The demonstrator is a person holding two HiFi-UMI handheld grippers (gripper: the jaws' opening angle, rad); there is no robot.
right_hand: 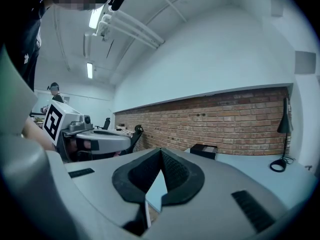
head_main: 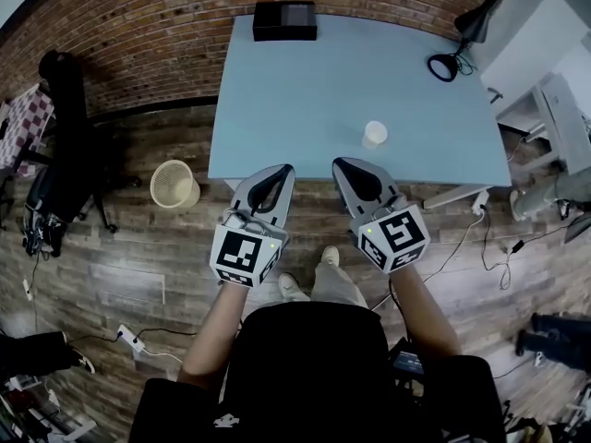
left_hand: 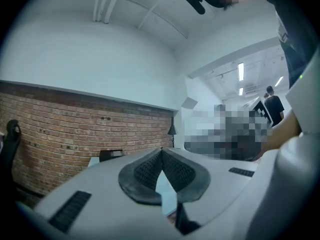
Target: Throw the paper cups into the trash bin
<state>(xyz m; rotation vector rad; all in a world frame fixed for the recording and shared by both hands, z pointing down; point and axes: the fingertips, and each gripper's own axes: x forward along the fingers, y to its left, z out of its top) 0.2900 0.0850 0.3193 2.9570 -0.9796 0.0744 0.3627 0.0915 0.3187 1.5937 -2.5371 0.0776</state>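
Observation:
A white paper cup (head_main: 374,134) stands upright near the front edge of the light blue table (head_main: 305,90). A beige wire trash bin (head_main: 174,184) sits on the wooden floor, off the table's front left corner. My left gripper (head_main: 287,168) and right gripper (head_main: 339,161) hover side by side just before the table's front edge, both short of the cup. In the left gripper view, the left gripper (left_hand: 161,151) has its jaws shut with nothing in them. So does the right gripper (right_hand: 160,150) in its own view. Neither gripper view shows the cup.
A black box (head_main: 284,20) sits at the table's far edge against the brick wall. A black desk lamp (head_main: 452,63) stands at the far right corner. A black office chair (head_main: 65,155) is at the left, and cables (head_main: 489,238) trail on the floor at the right.

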